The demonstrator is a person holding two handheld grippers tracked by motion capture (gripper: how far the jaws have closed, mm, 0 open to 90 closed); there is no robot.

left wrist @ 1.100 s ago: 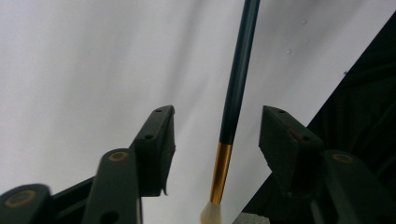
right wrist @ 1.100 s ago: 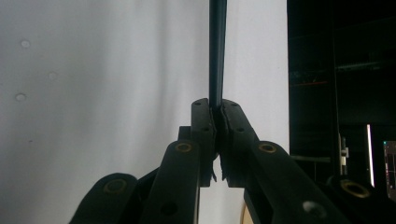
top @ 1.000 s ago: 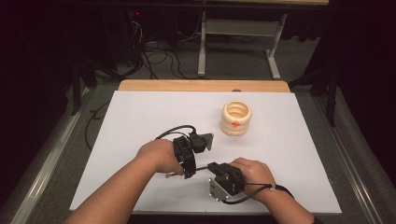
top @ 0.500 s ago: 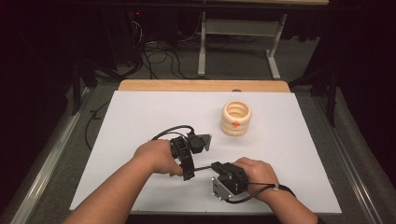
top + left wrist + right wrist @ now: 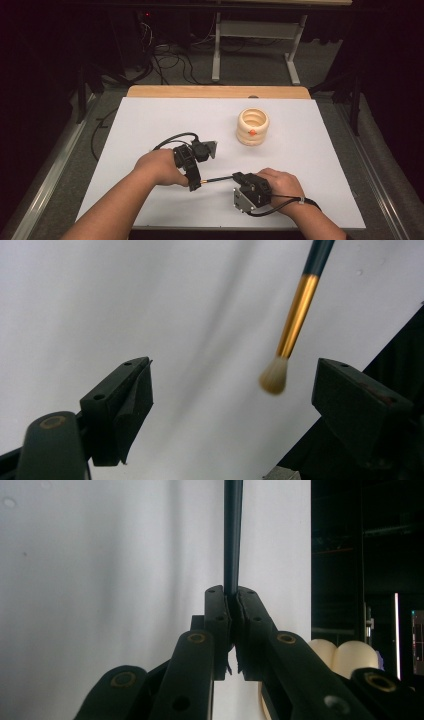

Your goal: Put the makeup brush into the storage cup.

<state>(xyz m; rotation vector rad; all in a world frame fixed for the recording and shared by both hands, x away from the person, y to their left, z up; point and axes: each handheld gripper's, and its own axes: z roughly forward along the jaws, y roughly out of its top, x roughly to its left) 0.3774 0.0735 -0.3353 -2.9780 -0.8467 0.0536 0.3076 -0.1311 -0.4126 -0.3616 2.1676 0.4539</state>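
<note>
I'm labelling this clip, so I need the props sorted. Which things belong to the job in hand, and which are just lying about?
In the job:
- paintbrush, handle clamped in the right tool
- left tool, jaws just opened, bristle end between them, untouched
- white table, the work surface

Lying about:
- cream stacked-ring holder, apart from both hands
- cables on the floor behind the table

Lab or recording studio setup: white tabletop [image 5: 150,125] on wooden board [image 5: 215,92], dark surroundings, tangled cables [image 5: 170,55] on grey carpet floor [image 5: 250,70], metal desk frame [image 5: 255,37] behind, equipment with red indicator light [image 5: 146,14].
</note>
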